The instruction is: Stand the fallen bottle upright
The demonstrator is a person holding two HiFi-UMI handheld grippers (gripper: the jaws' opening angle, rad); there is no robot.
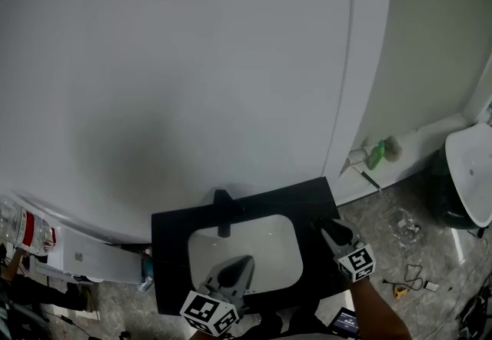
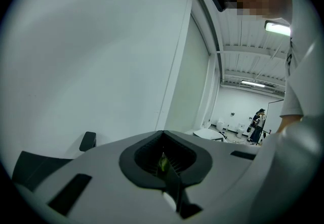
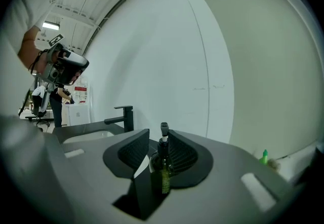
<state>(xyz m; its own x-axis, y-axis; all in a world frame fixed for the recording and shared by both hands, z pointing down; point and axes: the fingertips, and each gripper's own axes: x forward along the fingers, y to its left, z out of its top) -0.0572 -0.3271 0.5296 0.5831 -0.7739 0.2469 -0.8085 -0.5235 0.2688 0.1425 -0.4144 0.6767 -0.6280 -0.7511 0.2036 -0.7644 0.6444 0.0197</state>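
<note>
A small dark glass bottle (image 3: 163,167) with a grey pour spout stands upright on the black counter (image 1: 173,254), by the right end of the sink. My right gripper (image 3: 158,142) is level with it, one ribbed pad on each side of its neck. A gap shows at the left pad, so the jaws are open around the bottle. In the head view this gripper (image 1: 329,229) reaches over the counter's right end, and the bottle is lost against the dark top. My left gripper (image 1: 244,261) hovers over the white basin with its jaws together, (image 2: 163,139) holding nothing I can make out.
A black faucet (image 1: 223,211) rises behind the white basin (image 1: 277,250); it is left of the bottle (image 3: 124,116). The white wall stands close behind. A green bottle (image 1: 377,154) lies on the floor by the wall, and a white fixture (image 1: 470,173) at the far right.
</note>
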